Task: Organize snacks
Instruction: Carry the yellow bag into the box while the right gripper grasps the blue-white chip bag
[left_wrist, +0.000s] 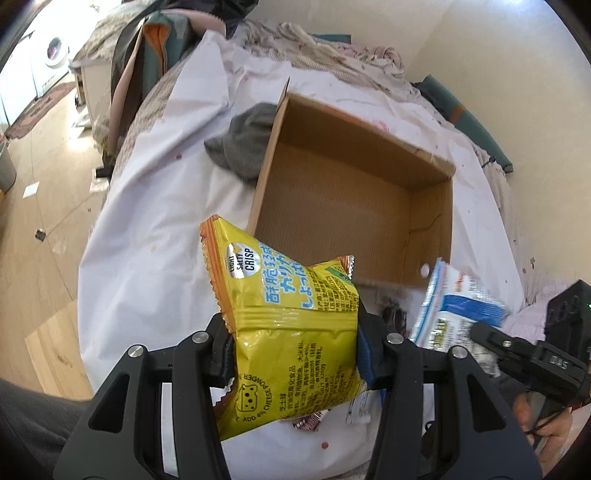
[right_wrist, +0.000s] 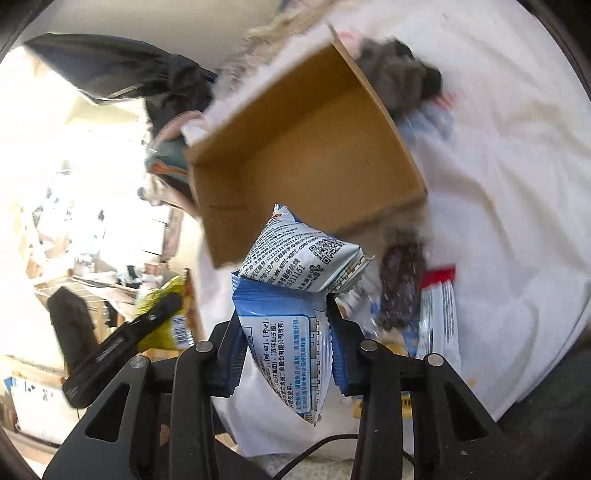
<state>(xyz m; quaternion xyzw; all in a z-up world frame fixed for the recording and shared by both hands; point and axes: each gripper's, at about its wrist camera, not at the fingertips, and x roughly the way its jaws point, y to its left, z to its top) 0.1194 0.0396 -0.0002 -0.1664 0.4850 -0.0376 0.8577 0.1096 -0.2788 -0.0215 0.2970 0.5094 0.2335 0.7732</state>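
My left gripper (left_wrist: 291, 350) is shut on a yellow crisp bag (left_wrist: 288, 314) and holds it in the air just short of the near left corner of an open cardboard box (left_wrist: 351, 192) on the white sheet. My right gripper (right_wrist: 284, 343) is shut on a blue and white snack bag (right_wrist: 288, 332), held above the near edge of the same box (right_wrist: 303, 147). The box looks empty inside. The right gripper with its bag (left_wrist: 454, 306) also shows at the right of the left wrist view, and the left gripper's yellow bag (right_wrist: 166, 317) at the left of the right wrist view.
A grey cloth (left_wrist: 243, 140) lies against the box's left wall. Several loose snack packets (right_wrist: 417, 295) lie on the white sheet (left_wrist: 147, 229) near the box. Piled bedding (left_wrist: 332, 48) lies behind the box. The wooden floor (left_wrist: 37, 221) drops off to the left.
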